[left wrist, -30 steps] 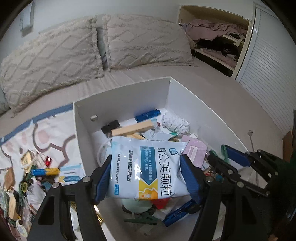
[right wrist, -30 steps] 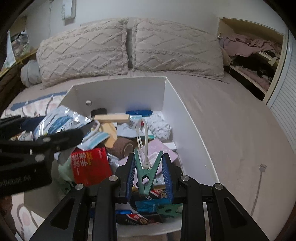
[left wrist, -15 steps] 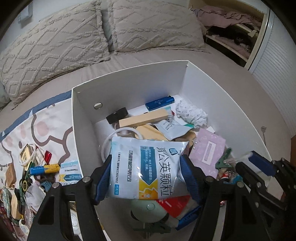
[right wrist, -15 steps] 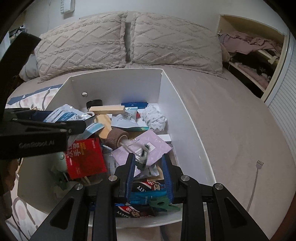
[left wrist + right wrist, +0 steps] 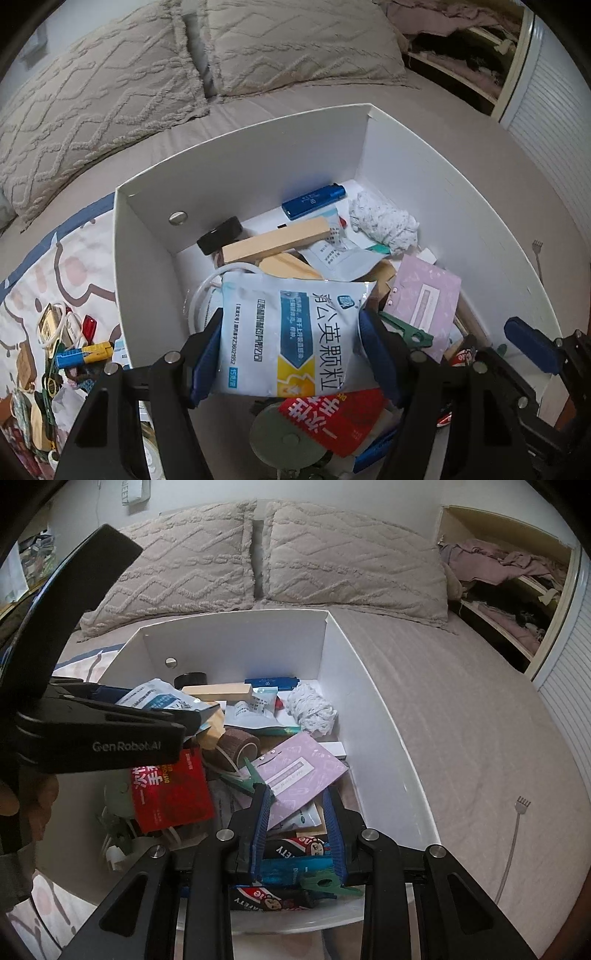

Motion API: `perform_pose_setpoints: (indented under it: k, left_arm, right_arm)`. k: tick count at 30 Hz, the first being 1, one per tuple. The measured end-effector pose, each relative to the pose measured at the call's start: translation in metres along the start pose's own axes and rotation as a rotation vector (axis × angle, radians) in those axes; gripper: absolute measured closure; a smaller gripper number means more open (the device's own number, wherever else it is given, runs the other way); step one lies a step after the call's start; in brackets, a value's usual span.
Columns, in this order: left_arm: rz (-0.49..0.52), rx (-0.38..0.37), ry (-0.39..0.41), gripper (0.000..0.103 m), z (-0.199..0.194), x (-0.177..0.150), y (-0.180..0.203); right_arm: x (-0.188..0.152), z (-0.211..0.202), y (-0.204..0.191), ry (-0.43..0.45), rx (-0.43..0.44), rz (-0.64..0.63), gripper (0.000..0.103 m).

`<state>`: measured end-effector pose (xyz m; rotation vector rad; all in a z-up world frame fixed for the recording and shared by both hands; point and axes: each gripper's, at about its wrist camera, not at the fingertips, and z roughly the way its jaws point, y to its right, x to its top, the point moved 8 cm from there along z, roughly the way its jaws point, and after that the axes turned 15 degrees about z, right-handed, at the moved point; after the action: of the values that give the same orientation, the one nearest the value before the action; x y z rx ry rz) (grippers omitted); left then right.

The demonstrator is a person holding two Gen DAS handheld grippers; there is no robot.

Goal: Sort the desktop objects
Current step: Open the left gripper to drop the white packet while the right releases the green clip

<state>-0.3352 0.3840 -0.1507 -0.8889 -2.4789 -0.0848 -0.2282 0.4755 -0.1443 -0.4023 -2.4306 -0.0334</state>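
Note:
A white box point(image 5: 436, 173) on the bed holds many small objects. My left gripper point(image 5: 291, 343) is shut on a white and blue medicine sachet point(image 5: 291, 332) and holds it over the box's near left part. The sachet also shows in the right wrist view point(image 5: 159, 699). My right gripper point(image 5: 297, 812) is open and empty over the box's near edge. A green clothespin point(image 5: 245, 779) lies in the box on a lilac card point(image 5: 299, 771), just ahead of the right gripper's left finger. It also shows in the left wrist view point(image 5: 404, 330).
The box holds a wooden block point(image 5: 275, 240), a blue lighter point(image 5: 314, 201), a white crumpled cloth point(image 5: 384, 221), a red packet point(image 5: 168, 790) and a brown tape roll point(image 5: 236, 744). Several loose items point(image 5: 70, 350) lie on a patterned mat left of the box. Pillows point(image 5: 258, 557) lie behind.
My right gripper opened and let go of the green clothespin, which now lies in the box. My left gripper moved forward over the box, still holding the sachet.

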Motion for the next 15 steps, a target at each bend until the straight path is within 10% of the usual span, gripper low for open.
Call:
perform_pose_setpoints:
  k: [15]
  left_arm:
    - [-0.043, 0.016, 0.017, 0.010, -0.003, -0.002, -0.008]
  right_arm:
    - [-0.001, -0.001, 0.000, -0.006, 0.002, 0.003, 0.073]
